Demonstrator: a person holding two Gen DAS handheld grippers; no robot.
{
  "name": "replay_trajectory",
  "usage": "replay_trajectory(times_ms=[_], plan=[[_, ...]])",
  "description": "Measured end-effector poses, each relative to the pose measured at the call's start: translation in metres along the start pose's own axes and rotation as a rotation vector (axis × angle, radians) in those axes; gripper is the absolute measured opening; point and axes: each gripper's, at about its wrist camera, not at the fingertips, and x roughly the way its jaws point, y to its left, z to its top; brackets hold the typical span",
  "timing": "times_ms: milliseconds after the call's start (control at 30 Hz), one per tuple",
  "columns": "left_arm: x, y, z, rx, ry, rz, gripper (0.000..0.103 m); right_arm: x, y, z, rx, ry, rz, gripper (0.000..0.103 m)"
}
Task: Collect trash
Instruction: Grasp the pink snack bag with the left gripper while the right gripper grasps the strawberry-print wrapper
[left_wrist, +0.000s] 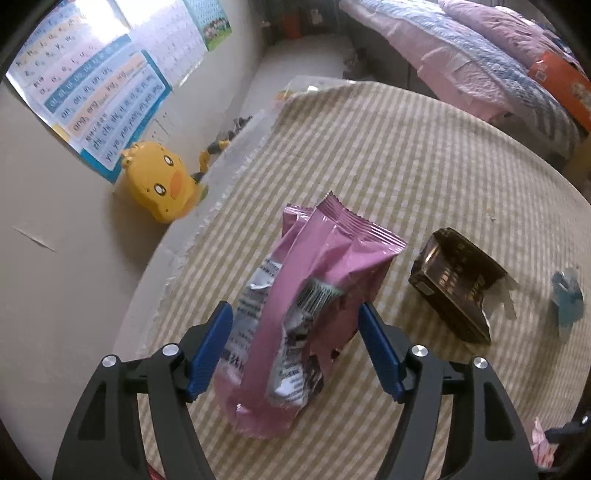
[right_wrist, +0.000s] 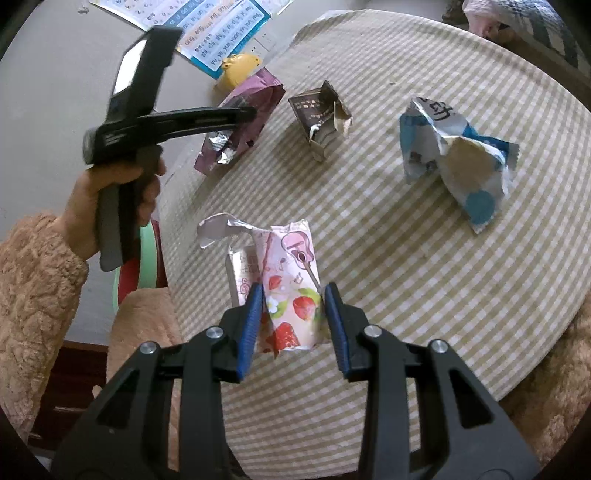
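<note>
- We log L gripper (left_wrist: 295, 332): jaws spread, straddling pink wrapper (left_wrist: 314, 295); pads not touching it.
- R gripper (right_wrist: 293, 314): jaws spread either side of strawberry carton (right_wrist: 288, 288), contact unclear.
- Landmark = dark carton (right_wrist: 319, 114) on checked tablecloth (right_wrist: 406, 277). Pink wrapper just left of it; blue-white wrapper (right_wrist: 454, 155) right of it; strawberry carton nearer us, well apart.
- Yellow duck toy (left_wrist: 159, 181) beyond pink wrapper, by wall.
</note>
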Motion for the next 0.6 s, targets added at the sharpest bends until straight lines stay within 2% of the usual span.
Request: replay_trajectory(times_ms=[67, 133, 167, 300, 600], plan=[[0.000, -0.001, -0.001, -0.017, 0.001, -0.009, 0.045, 0.000, -0.001, 0.001, 0.004, -0.001, 0.001, 0.035], [-0.002, 0.000, -0.002, -0.022, 0.006, -0.032, 0.033, -0.001, 0.000, 0.002, 0.001, 0.000, -0.001, 0.034], [-0.003, 0.000, -0.004, -0.025, 0.004, -0.049, 0.030, 0.000, 0.002, 0.001, -0.004, 0.001, -0.005, 0.034], [-0.016, 0.002, -0.016, -0.051, -0.036, -0.071, 0.026, 0.004, 0.005, 0.003, -0.012, 0.000, -0.022, 0.034], [-0.063, 0.028, -0.078, -0.219, -0.124, -0.093, 0.026, 0.015, 0.015, 0.002, -0.044, 0.010, -0.070, 0.034]])
